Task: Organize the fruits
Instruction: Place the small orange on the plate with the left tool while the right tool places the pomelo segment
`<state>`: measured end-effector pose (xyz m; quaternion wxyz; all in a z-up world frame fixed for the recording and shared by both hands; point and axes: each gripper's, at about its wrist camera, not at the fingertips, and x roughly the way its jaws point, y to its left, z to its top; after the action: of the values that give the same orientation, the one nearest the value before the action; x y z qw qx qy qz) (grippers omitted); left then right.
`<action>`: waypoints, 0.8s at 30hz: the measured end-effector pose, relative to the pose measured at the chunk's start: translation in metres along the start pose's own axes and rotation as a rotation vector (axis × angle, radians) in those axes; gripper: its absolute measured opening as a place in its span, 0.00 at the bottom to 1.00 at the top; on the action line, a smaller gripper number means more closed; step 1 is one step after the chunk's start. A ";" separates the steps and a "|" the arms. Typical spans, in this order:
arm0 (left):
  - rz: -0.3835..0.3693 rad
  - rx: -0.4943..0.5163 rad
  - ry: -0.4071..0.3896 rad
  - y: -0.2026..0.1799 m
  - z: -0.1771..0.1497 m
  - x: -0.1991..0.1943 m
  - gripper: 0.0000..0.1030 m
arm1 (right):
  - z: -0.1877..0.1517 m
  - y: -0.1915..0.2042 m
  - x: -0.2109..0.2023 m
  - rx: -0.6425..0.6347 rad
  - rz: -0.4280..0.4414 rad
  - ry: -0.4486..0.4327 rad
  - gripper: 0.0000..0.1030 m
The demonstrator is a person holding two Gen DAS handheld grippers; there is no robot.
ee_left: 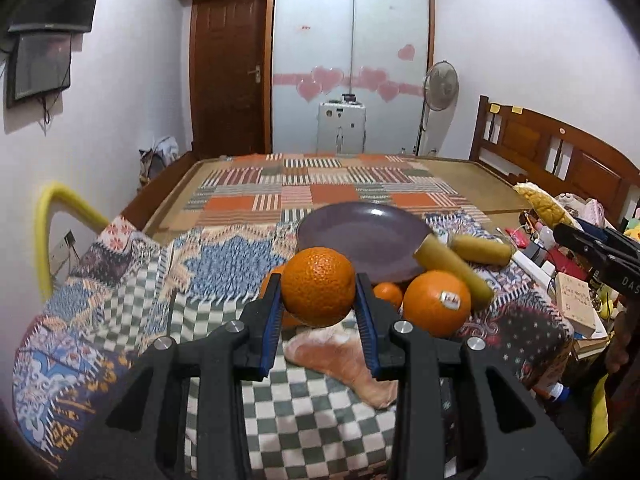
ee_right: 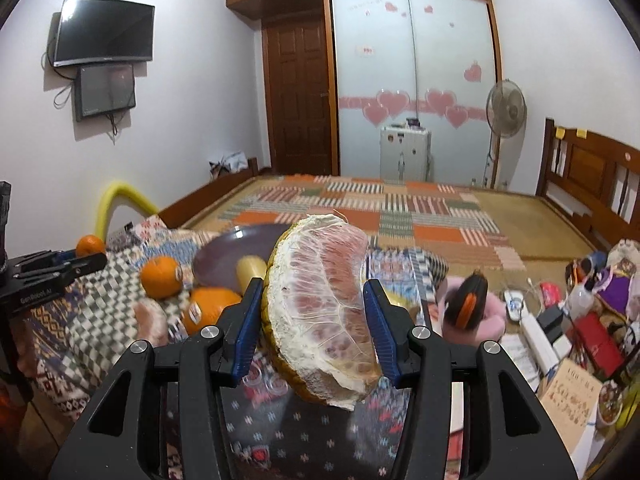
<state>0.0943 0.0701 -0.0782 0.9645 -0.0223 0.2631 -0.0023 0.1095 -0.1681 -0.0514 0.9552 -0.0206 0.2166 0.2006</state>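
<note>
My left gripper (ee_left: 318,300) is shut on an orange (ee_left: 318,286) and holds it above the checked cloth, in front of the purple plate (ee_left: 360,236). My right gripper (ee_right: 314,312) is shut on a pomelo wedge (ee_right: 324,312) with pink flesh and yellow rind, lifted above the patterned cloth. A stickered orange (ee_left: 436,304), a small orange (ee_left: 387,294) and a peeled pomelo piece (ee_left: 348,364) lie on the cloth. The plate (ee_right: 244,248) also shows in the right wrist view, with oranges (ee_right: 162,282) beside it.
Two yellow-brown cylinders (ee_left: 452,274) lie by the plate's right rim. A cluttered area with boxes and a power strip (ee_right: 540,332) lies to the right. A yellow foam-padded rail (ee_left: 44,236) stands at the left. A patchwork-covered bed (ee_left: 320,184) lies behind.
</note>
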 end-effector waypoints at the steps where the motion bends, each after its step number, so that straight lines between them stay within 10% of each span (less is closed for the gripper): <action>1: -0.006 0.002 -0.003 -0.002 0.003 0.001 0.33 | 0.004 0.002 0.001 -0.004 0.001 -0.010 0.45; 24: -0.008 0.049 0.047 -0.004 0.065 0.085 0.33 | 0.036 0.013 0.076 -0.090 -0.009 -0.011 0.45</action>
<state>0.2004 0.0674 -0.0649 0.9583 0.0003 0.2855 -0.0132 0.1819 -0.1233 -0.0507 0.9554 -0.0634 0.2021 0.2059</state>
